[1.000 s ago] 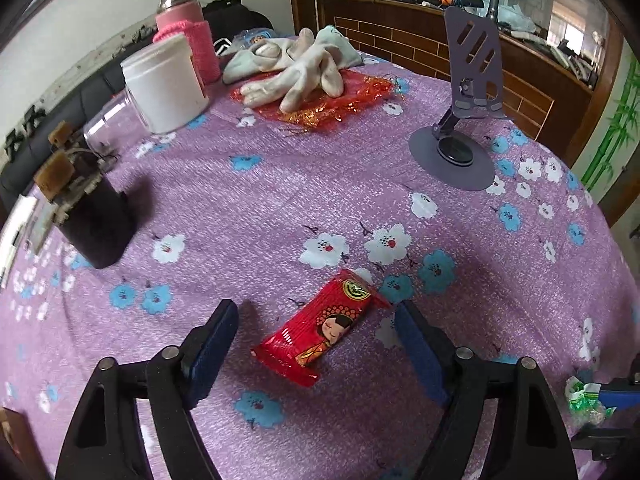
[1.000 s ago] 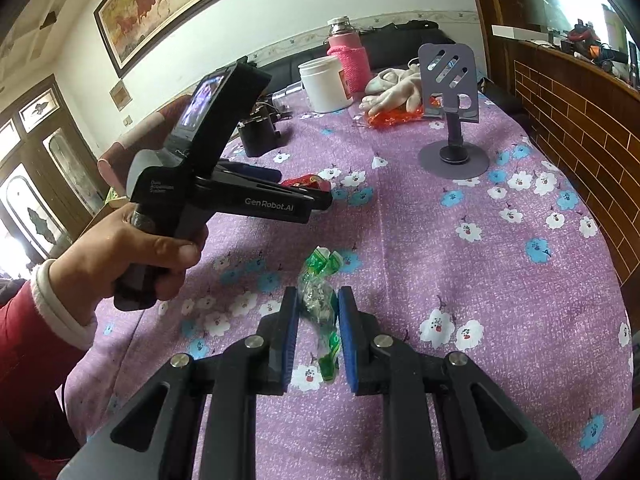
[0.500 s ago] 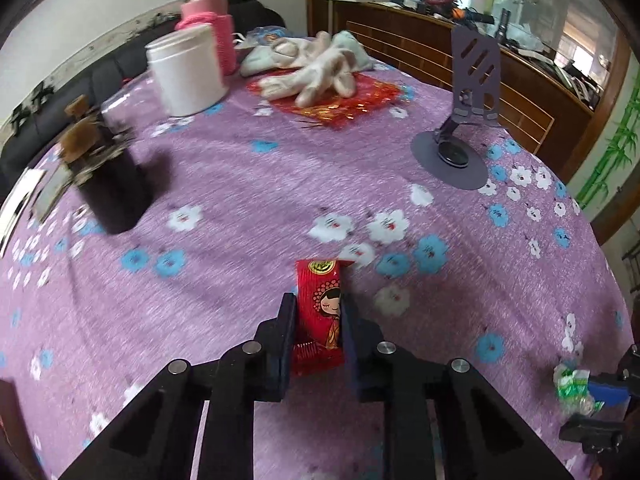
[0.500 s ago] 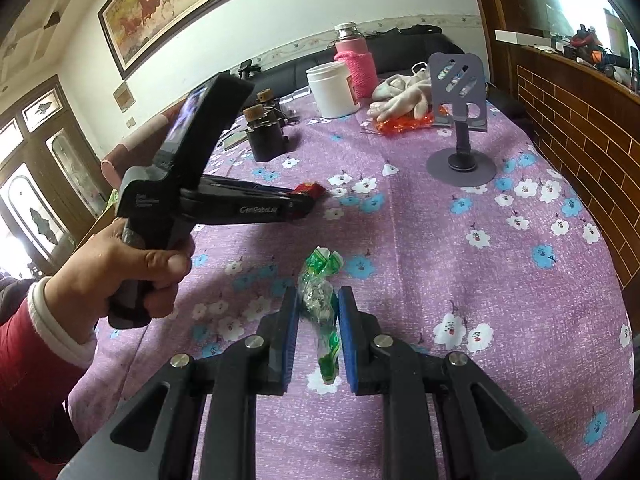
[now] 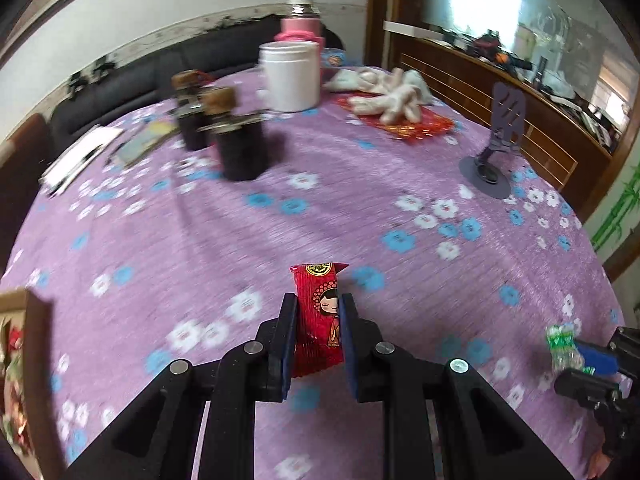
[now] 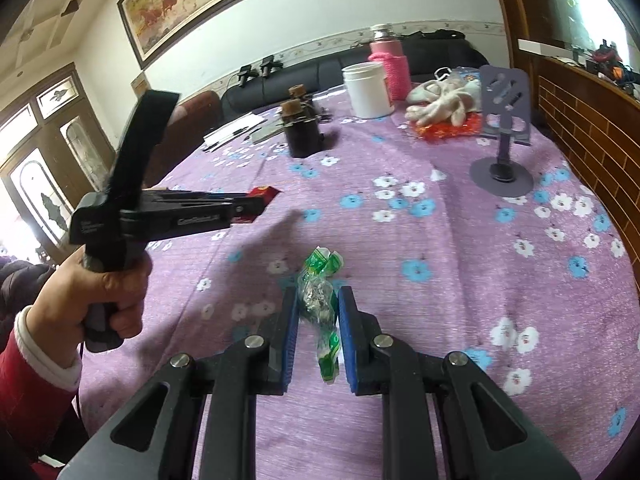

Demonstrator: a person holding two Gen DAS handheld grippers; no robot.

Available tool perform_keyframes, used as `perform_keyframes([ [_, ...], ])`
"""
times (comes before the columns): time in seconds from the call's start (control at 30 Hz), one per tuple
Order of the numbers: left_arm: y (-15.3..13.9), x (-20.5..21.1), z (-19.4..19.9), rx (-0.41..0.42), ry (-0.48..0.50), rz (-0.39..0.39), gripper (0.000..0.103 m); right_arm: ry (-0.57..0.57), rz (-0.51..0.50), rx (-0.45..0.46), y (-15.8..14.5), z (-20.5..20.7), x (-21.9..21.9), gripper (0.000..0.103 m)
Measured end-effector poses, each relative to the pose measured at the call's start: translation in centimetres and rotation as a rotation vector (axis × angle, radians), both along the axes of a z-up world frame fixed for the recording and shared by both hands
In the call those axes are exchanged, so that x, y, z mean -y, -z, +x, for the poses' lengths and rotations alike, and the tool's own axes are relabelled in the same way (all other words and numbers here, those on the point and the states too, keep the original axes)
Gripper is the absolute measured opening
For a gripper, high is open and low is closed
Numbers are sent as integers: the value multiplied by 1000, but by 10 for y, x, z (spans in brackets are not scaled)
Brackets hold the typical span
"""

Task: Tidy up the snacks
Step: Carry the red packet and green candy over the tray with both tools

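Observation:
My left gripper [image 5: 318,308] is shut on a red snack packet [image 5: 319,316] with a cartoon girl on it and holds it above the purple flowered tablecloth [image 5: 320,208]. The packet's red tip also shows in the right wrist view [image 6: 262,194], at the end of the left gripper [image 6: 256,204]. My right gripper [image 6: 318,304] is shut on a green and clear wrapped candy [image 6: 320,300], just above the cloth. That candy also shows in the left wrist view [image 5: 562,344] at the far right.
Two dark corked jars [image 5: 240,140], a white tub [image 5: 290,76], a pink flask [image 5: 302,24], white gloves [image 5: 388,92] on a red bag and a purple phone stand [image 5: 494,148] stand at the back. A box edge [image 5: 24,352] with snacks shows at the left.
My left gripper closed on the red packet, lifted it off the cloth and swung left. My right gripper kept hold of the green candy and barely moved.

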State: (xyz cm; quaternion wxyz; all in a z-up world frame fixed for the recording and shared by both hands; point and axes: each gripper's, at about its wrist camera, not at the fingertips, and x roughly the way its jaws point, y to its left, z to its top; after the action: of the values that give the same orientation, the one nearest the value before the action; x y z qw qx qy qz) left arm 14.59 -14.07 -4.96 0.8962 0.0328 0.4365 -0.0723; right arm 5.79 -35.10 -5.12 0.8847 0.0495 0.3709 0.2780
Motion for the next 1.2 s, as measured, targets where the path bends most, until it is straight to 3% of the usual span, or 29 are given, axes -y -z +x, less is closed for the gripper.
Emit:
perform_keyframes([
  [0.47,-2,-85,-70,42,-194,62,21,-141,-14,14,-7,-8,-75,19],
  [1.2,-30,-184,-153,129,-407,72,21,-390,-43,42,-23,-42,-206,19],
])
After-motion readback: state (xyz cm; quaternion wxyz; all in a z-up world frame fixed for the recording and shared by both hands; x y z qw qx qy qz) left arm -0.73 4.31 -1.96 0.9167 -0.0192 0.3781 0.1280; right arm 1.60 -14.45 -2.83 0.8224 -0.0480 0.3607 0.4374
